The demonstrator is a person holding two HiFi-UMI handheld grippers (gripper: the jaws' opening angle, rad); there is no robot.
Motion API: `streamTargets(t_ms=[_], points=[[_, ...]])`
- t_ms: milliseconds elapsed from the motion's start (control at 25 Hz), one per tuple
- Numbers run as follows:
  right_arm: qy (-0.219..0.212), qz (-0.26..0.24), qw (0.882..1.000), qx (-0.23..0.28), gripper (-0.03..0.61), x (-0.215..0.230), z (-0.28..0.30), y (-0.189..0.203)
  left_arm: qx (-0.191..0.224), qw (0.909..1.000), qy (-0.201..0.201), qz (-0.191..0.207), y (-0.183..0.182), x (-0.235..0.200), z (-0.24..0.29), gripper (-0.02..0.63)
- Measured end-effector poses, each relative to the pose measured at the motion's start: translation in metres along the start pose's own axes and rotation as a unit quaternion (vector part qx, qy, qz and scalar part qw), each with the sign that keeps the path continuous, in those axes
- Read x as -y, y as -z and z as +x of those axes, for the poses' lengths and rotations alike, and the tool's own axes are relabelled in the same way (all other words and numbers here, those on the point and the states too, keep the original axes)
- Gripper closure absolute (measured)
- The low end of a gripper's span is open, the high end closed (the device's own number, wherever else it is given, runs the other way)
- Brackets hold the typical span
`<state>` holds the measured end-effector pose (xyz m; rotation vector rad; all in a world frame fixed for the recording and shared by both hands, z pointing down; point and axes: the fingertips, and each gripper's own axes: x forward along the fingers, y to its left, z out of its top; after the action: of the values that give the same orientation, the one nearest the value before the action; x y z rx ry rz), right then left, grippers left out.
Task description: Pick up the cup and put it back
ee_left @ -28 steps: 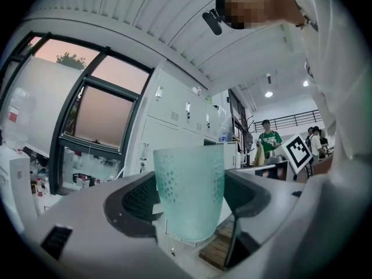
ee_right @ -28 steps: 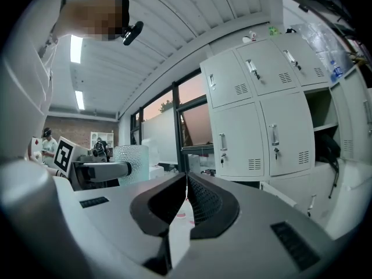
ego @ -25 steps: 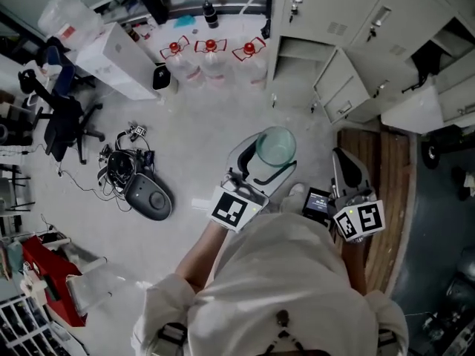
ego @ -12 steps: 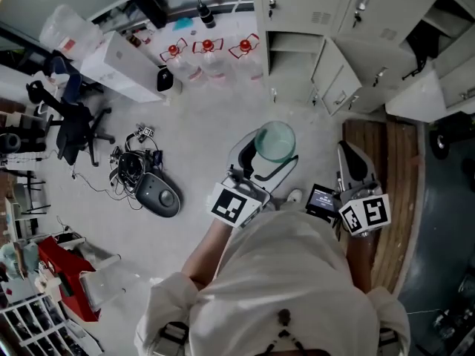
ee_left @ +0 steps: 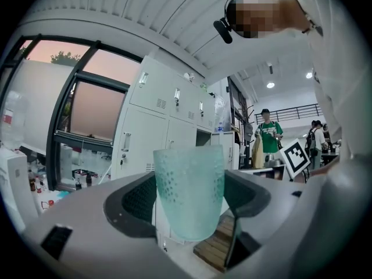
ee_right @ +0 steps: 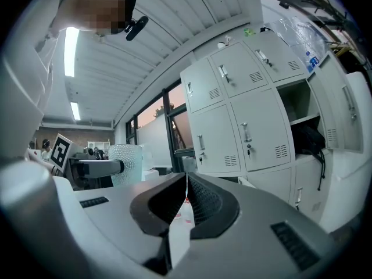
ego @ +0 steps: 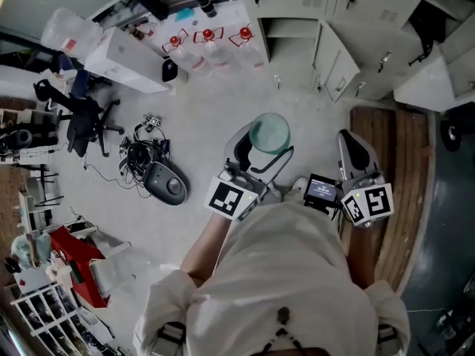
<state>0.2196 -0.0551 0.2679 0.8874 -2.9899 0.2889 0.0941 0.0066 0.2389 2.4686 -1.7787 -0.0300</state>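
Observation:
A pale green textured cup (ego: 269, 133) is held upright in my left gripper (ego: 261, 150), in front of my chest and high above the floor. In the left gripper view the cup (ee_left: 189, 192) sits between the two dark pads, gripped on both sides. My right gripper (ego: 353, 154) is to the right of it, level with it, its jaws shut with nothing between them (ee_right: 185, 205). The right gripper view also shows the cup (ee_right: 125, 163) at its left, held by the other gripper.
Grey lockers (ego: 349, 21) stand ahead, some with open doors. Three water jugs with red caps (ego: 209, 44) sit by them. A floor robot and tangled cables (ego: 156, 176) lie to the left, near an office chair (ego: 82, 117). A wooden platform (ego: 390, 176) is on the right.
The head view has shifted a little, so the floor and lockers slid up. Both grippers keep their places relative to my body, and the cup stays gripped.

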Motion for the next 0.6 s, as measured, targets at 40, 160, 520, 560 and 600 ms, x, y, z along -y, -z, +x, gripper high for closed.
streamTargets(t_ms=[40,160,520,560,600], points=[[-0.001,0.0,1.0,-0.004,0.552,0.005,-0.002,0.004,-0.002,1.0,0.0,0.002,0.003,0.002,0.004,0.258],[-0.001,-0.006,1.0,-0.022,0.552,0.02,-0.008,0.017,-0.007,1.0,0.0,-0.003,0.015,0.008,0.016,0.258],[0.027,0.014,0.997,-0.068,0.552,0.052,0.006,0.05,-0.021,0.999,0.015,-0.037,0.053,-0.019,0.063,0.258],[0.032,0.018,0.997,-0.074,0.552,0.053,0.011,0.055,-0.021,0.9988,0.018,-0.041,0.057,-0.027,0.07,0.258],[0.037,0.022,0.996,-0.078,0.552,0.053,0.018,0.059,-0.021,0.9986,0.021,-0.044,0.062,-0.035,0.076,0.258]])
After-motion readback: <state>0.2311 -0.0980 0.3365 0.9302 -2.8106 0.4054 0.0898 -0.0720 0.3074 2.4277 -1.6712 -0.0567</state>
